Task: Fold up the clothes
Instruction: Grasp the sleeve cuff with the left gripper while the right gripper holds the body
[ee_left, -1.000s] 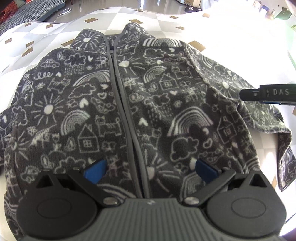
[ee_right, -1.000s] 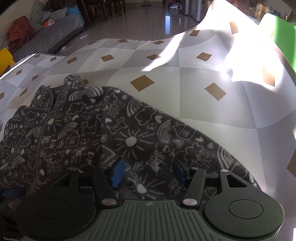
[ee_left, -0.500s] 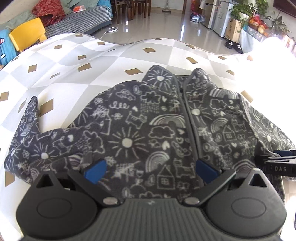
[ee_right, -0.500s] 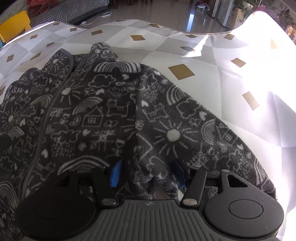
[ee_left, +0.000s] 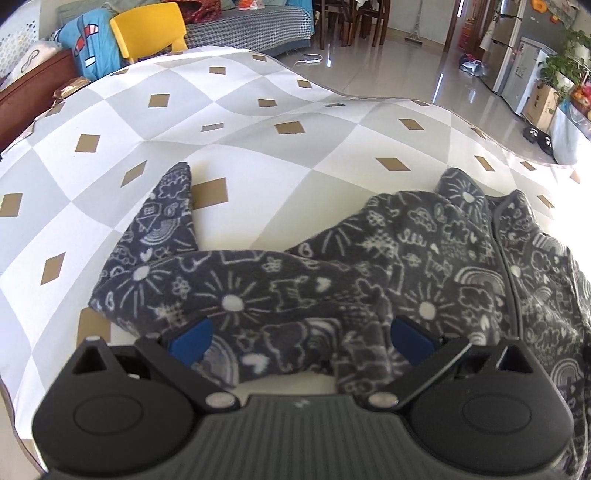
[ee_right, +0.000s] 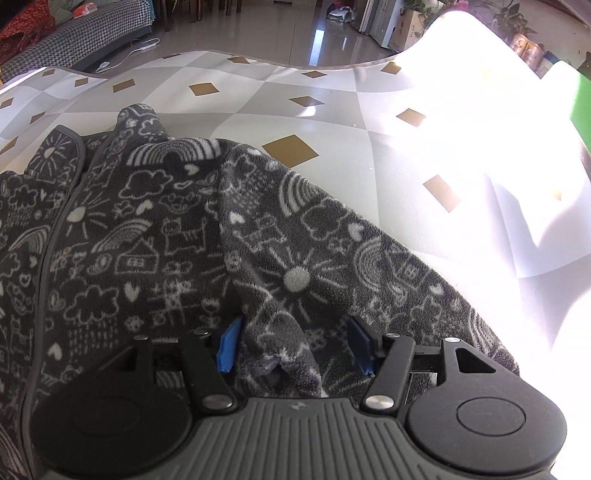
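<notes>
Both claws [ee_left: 301,341] [ee_right: 297,345] apart, fleece jacket [ee_left: 424,266] sleeve folds lying between blue pads, unclamped.

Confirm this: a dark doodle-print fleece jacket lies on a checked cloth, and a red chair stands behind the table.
Not quite. The chair is yellow, not red, as the left wrist view shows. The rest holds: the doodle-print fleece jacket lies on the checked cloth.
</notes>
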`<state>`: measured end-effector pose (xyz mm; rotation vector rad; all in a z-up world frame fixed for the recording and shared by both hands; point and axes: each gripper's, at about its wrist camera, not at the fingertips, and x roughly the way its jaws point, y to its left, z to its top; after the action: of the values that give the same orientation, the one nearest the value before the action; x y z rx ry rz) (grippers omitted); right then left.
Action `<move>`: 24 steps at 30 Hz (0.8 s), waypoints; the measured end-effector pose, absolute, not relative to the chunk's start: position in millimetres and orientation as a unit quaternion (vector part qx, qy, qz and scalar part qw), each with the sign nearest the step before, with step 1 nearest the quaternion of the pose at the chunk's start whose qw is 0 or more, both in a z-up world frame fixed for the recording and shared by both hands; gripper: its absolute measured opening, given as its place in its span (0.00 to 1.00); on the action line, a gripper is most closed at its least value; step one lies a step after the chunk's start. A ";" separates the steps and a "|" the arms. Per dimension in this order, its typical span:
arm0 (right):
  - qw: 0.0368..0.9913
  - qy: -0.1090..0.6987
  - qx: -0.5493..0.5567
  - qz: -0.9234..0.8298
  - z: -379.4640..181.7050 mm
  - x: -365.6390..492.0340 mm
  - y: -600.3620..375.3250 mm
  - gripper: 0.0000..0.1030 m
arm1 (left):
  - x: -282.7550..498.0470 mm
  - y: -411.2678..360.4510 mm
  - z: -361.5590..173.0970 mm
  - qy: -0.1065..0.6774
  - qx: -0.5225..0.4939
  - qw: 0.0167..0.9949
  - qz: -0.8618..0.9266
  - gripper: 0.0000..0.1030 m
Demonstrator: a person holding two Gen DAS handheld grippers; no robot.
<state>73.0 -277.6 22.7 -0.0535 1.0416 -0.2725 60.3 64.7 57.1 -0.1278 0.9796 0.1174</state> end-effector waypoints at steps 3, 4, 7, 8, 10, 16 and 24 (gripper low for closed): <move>0.856 0.495 -0.033 -0.145 23.5 72.7 -272.3 0.56 | 59.9 90.1 56.0 0.467 -0.073 0.877 0.085 1.00; 0.855 0.496 -0.035 -0.148 24.0 72.7 -269.9 0.56 | 59.3 98.0 55.5 0.467 -0.079 0.876 0.094 1.00; 0.851 0.501 -0.027 -0.156 28.1 71.6 -263.5 0.56 | 56.3 119.7 54.9 0.463 -0.094 0.873 0.120 1.00; 0.849 0.504 -0.021 -0.157 30.1 70.9 -261.7 0.56 | 55.3 129.2 54.6 0.461 -0.100 0.872 0.132 1.00; 0.853 0.498 0.005 -0.158 37.9 66.6 -261.2 0.56 | 52.8 143.5 52.7 0.461 -0.109 0.868 0.153 1.00; 0.870 0.478 0.048 -0.109 60.5 51.3 -238.5 0.56 | 43.3 191.6 33.9 0.474 -0.179 0.833 0.222 1.00; 0.858 0.498 0.110 -0.061 56.2 28.8 -212.8 0.56 | 42.9 198.6 22.3 0.478 -0.216 0.824 0.214 1.00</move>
<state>28.8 -212.8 56.2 0.2312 1.0455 -0.1277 42.9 198.6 22.3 -0.4601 1.0172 0.4545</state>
